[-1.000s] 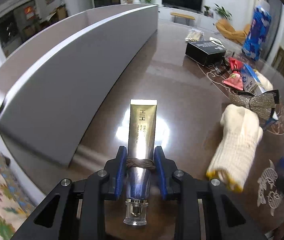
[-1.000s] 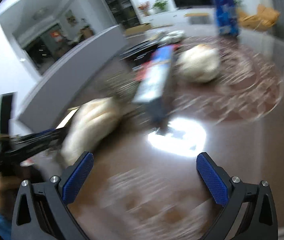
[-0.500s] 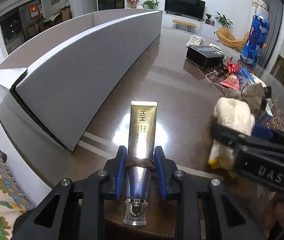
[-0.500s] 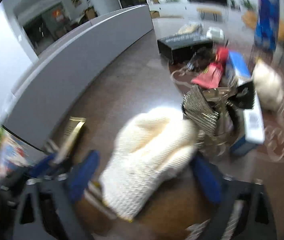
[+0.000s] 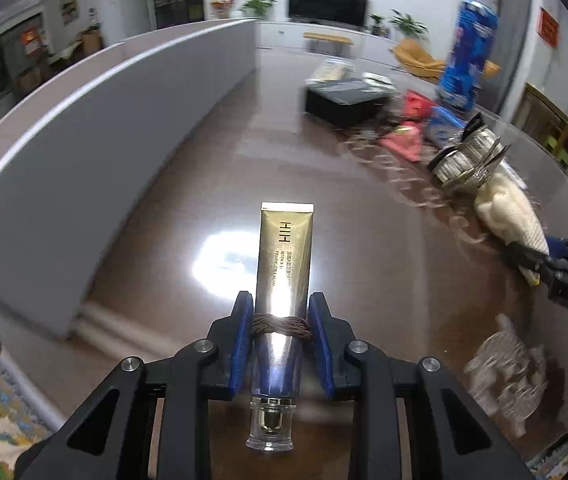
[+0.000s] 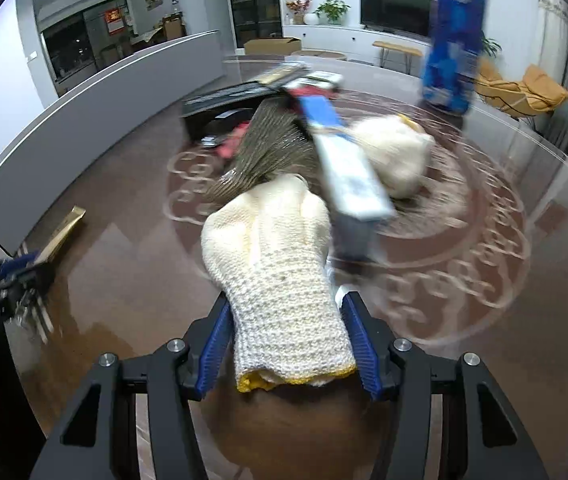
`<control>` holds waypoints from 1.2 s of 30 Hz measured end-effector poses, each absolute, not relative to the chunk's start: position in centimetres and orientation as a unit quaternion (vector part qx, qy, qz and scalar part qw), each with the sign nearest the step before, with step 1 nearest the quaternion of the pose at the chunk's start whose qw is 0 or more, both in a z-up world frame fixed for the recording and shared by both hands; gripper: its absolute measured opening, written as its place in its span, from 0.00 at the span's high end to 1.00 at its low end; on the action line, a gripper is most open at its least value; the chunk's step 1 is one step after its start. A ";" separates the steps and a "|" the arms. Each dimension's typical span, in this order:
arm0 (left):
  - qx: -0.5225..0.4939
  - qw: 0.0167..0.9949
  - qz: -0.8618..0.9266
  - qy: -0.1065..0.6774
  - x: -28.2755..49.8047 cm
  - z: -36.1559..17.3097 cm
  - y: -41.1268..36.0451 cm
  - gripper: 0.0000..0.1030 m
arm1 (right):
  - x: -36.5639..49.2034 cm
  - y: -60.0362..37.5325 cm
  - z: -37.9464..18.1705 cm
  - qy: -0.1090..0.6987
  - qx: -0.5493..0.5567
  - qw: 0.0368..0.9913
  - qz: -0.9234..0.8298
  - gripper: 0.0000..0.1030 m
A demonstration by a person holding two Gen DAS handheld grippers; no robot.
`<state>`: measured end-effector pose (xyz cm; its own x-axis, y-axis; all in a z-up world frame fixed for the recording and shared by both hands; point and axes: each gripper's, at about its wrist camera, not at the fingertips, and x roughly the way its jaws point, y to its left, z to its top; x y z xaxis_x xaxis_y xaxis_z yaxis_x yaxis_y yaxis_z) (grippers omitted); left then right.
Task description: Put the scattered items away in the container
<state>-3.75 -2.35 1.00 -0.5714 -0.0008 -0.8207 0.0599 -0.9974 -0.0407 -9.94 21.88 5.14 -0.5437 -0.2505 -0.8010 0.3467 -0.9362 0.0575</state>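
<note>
The left gripper [image 5: 280,336] is clenched on a gold cream tube [image 5: 284,264], its blue fingers [image 5: 241,344] pressing the tube's lower part, where a brown cord is wound round it; the clear cap points back toward the camera. The grip is the same as a second ago. The tube hangs above the glossy brown desk [image 5: 364,240], just right of the long grey cardboard box [image 5: 84,152], whose wall runs up the left of the view.

The right gripper [image 6: 288,344] has just been closing, and it now grasps a cream knitted glove [image 6: 280,280] by its yellow-edged cuff, a finger [image 6: 216,344] against each side. A second ago those fingers stood wide apart over bare desk, with the glove off to their left. Just beyond the glove, away from the box, lie a silvery pleated bow [image 6: 272,152], a blue-and-white carton [image 6: 348,168] and a second cream glove [image 6: 396,156]; all are motion-blurred. A black box [image 5: 344,100] sits farther back, and a tall blue package [image 6: 452,36] stands behind the pile.
</note>
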 end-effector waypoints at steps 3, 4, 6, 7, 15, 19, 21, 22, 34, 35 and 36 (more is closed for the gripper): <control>0.468 -0.012 -0.883 0.030 -6.2 1.0 0.0 0.72 | -9.4 23.9 5.0 0.047 0.442 0.173 -0.879 0.44; 0.469 -0.013 -0.883 0.030 -6.6 1.0 0.3 0.72 | -9.3 24.3 5.0 0.045 0.441 0.177 -0.879 0.43; 0.470 -0.018 -0.882 0.031 -7.5 1.1 0.6 0.71 | -9.1 24.7 4.9 0.050 0.442 0.175 -0.878 0.33; 0.471 -0.022 -0.881 0.028 -7.9 1.1 0.6 0.71 | -9.5 24.7 4.7 0.055 0.442 0.172 -0.878 0.22; 0.473 -0.012 -0.881 -0.009 -8.7 0.4 0.1 0.23 | -8.5 23.9 4.4 0.064 0.441 0.158 -0.881 0.13; 0.475 -0.004 -0.880 -0.007 -9.2 0.1 0.2 0.11 | -8.5 23.9 4.2 0.067 0.445 0.149 -0.881 0.09; 0.475 0.002 -0.880 -0.006 -9.3 -0.1 0.1 0.05 | -8.6 23.8 4.2 0.071 0.446 0.148 -0.880 0.08; 0.474 0.007 -0.880 -0.003 -9.3 -0.2 0.0 0.00 | -8.5 23.8 4.2 0.072 0.446 0.148 -0.880 0.08; 0.466 0.009 -0.885 0.000 -9.1 -0.3 -0.2 0.00 | -8.6 23.5 3.9 0.077 0.452 0.153 -0.875 0.00; 0.466 0.008 -0.885 0.001 -9.1 -0.3 -0.2 0.00 | -8.7 23.5 3.9 0.077 0.453 0.153 -0.875 0.00; 0.466 0.008 -0.885 0.001 -9.1 -0.3 -0.2 0.00 | -8.6 23.5 3.9 0.077 0.453 0.153 -0.875 0.00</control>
<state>-9.06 -0.23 -0.31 -0.5657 -0.0131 -0.8245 0.0146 -0.9999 0.0059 -8.65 23.48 3.94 -0.5425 -0.1976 -0.8165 0.3374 -0.9414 0.0036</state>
